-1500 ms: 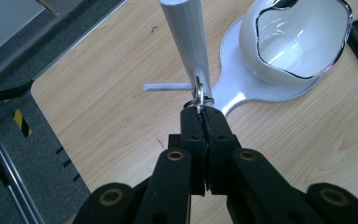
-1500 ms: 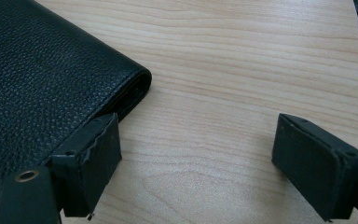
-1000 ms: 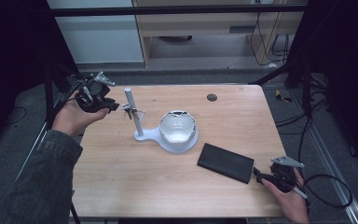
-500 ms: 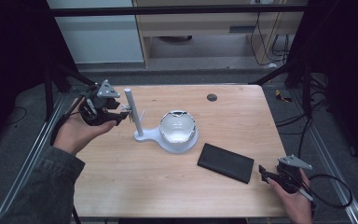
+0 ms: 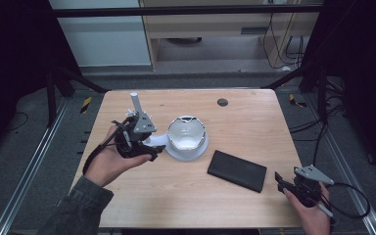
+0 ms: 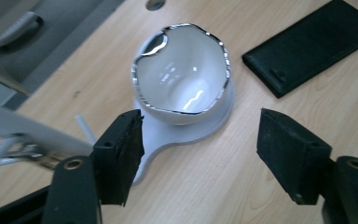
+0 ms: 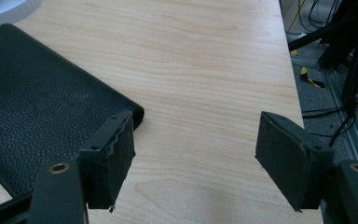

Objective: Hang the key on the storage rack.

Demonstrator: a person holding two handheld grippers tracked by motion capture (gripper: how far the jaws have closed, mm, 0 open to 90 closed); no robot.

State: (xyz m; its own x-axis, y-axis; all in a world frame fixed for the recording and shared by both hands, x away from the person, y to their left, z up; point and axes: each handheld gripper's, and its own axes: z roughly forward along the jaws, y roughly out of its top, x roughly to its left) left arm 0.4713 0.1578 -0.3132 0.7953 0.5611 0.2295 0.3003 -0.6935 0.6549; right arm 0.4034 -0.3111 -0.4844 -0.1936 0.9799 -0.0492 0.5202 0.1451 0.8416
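Observation:
A white bowl with a silver rim [image 5: 187, 133] [image 6: 182, 79] rests on a white stand base [image 5: 176, 151] [image 6: 168, 140], whose upright post [image 5: 136, 104] rises at its left. My left gripper [image 5: 152, 151] [image 6: 200, 135] hovers at the base's near-left side and points at the bowl. Its jaws have just been opening, and nothing is between them. A black leather case [image 5: 237, 170] [image 7: 32, 102] lies flat to the right of the bowl. My right gripper [image 5: 280, 180] [image 7: 198, 128] sits low by the case's near right corner. Its jaws have just been closing over bare wood and stand open.
A small dark round disc [image 5: 222, 102] [image 6: 154, 3] sits near the table's far edge. The table's right edge [image 7: 289, 70] drops to floor rails and cables. A cable [image 5: 352, 200] loops off the right gripper. Bare wood [image 5: 254, 127] spreads between bowl and right edge.
My left hand has come right and down from the table's left edge to the stand's base, its jaws wider apart. The right gripper's jaws have narrowed a little.

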